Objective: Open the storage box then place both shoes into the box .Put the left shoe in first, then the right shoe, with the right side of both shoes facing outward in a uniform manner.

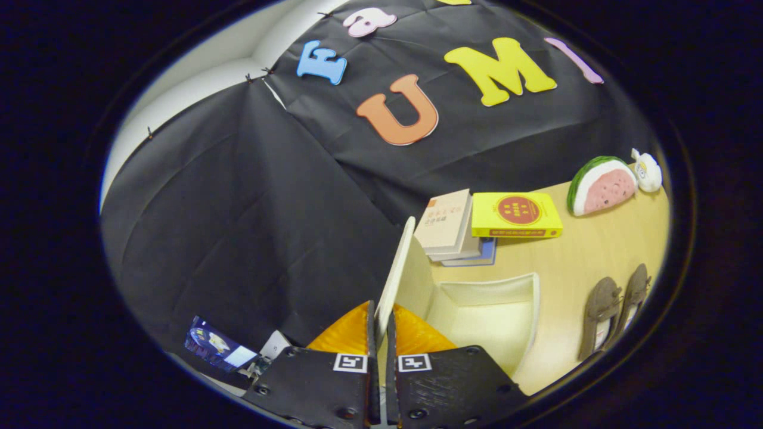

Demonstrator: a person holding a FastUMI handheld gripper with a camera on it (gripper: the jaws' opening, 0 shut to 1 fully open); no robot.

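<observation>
Now jaws tight on lid [396, 268] — raised.

The gripper [381, 325] has its two fingers pinched on the raised lid [396, 271] of the cream storage box [492, 316], which stands open on the wooden table [587, 250]. Beyond the box lies a stack of books [456, 229] with a yellow book [515, 215] beside it. The pair of brown shoes [614, 310] lies near the box, apparently soles down. A watermelon-slice toy [601, 186] sits further off.
</observation>
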